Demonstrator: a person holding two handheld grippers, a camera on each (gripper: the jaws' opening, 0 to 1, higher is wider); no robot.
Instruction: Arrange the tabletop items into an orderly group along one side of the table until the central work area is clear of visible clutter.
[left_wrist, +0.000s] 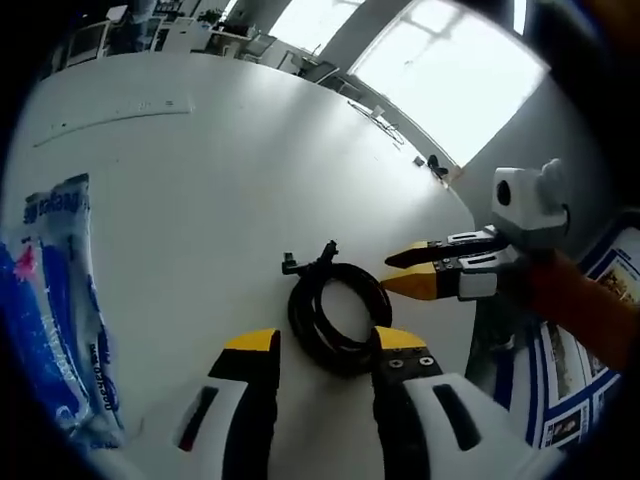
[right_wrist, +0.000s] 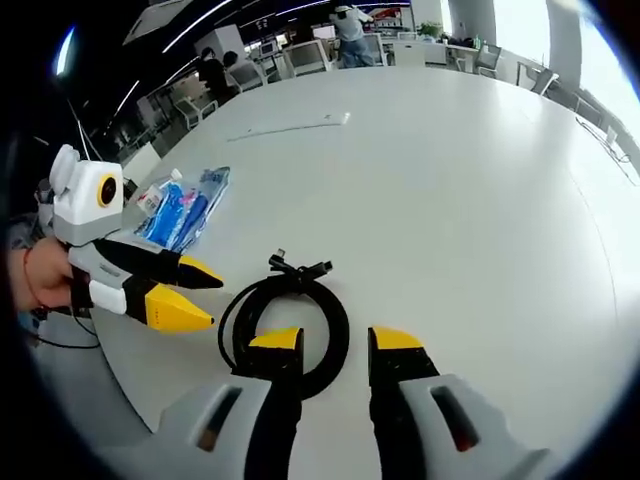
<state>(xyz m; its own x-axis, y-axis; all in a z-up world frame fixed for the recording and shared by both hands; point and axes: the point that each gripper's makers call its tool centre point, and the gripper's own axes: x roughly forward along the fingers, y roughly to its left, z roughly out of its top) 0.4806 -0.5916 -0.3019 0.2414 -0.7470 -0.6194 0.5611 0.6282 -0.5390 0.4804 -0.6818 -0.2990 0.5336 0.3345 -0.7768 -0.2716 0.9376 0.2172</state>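
Cable (right_wrist: 285, 325) black, coiled, on table (right_wrist: 470, 180) | both hand-held grippers parted, empty

Blue print on plastic packet (left_wrist: 62, 300), not legible

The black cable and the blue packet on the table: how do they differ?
The black cable is a round coil with an open middle; the blue packet is a flat, long, glossy wrapper. The cable is plain black; the packet is blue and clear with print on it. The cable lies right in front of both grippers' open yellow-tipped jaws; the packet lies off to the side, nearer the table edge. Both lie flat on the white table.
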